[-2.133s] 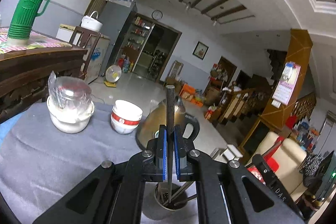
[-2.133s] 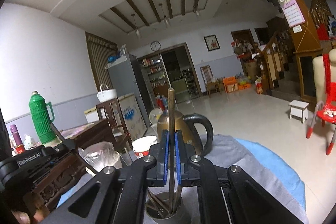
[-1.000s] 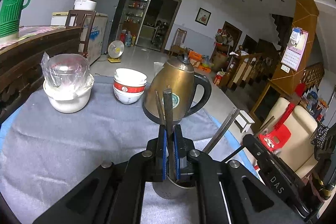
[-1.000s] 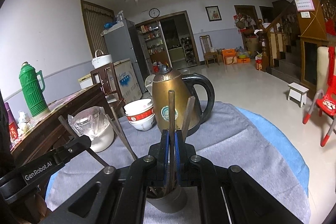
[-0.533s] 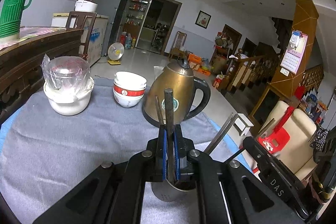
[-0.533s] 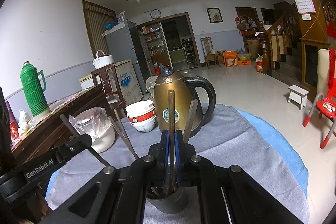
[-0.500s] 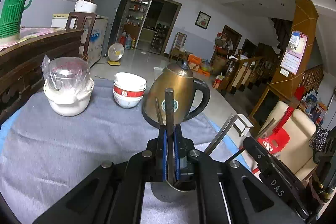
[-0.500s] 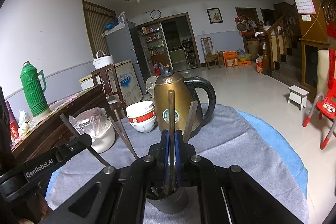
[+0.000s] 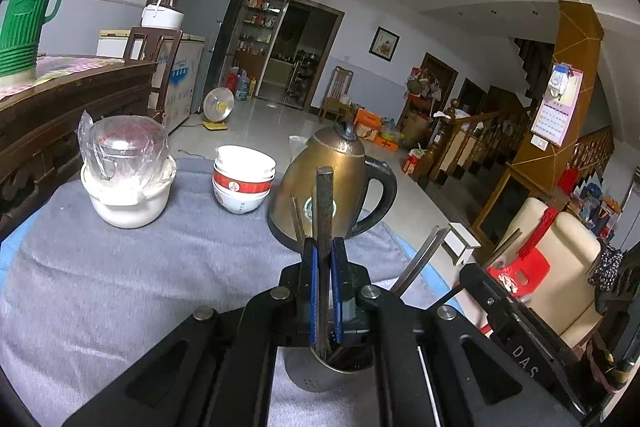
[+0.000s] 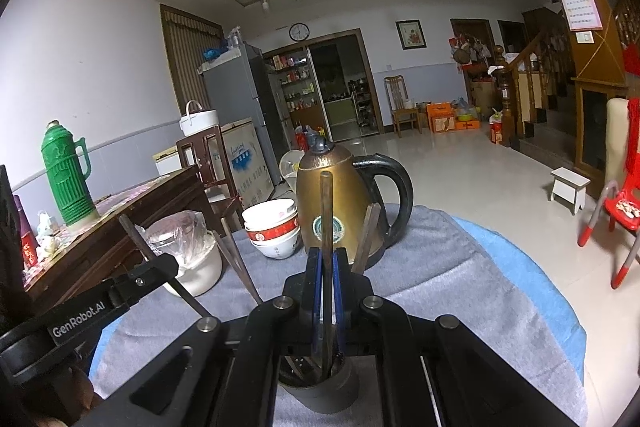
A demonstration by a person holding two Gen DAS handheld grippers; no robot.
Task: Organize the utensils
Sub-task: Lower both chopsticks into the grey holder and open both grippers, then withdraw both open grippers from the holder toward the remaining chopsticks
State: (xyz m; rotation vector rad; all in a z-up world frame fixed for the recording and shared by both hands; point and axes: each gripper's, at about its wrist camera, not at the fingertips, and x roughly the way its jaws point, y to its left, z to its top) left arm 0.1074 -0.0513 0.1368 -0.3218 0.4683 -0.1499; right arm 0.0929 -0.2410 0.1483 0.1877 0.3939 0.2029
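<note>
A grey metal utensil holder (image 9: 320,375) stands on the grey cloth right under both grippers; it also shows in the right wrist view (image 10: 320,393). My left gripper (image 9: 324,291) is shut on a dark upright utensil handle (image 9: 323,203) whose lower end is inside the holder. My right gripper (image 10: 327,291) is shut on a brown upright utensil handle (image 10: 326,211), also reaching into the holder. Other utensils (image 10: 236,263) lean out of the holder to the sides.
A brass kettle (image 9: 332,183) with a black handle stands just behind the holder. Stacked white bowls (image 9: 242,183) and a plastic-wrapped white pot (image 9: 128,179) sit further left on the cloth (image 9: 120,275). A wooden sideboard with a green thermos (image 10: 66,175) is at left.
Both grippers came down with their utensils, so the handles' lower ends went into the holder. In the last half second almost nothing has moved.
</note>
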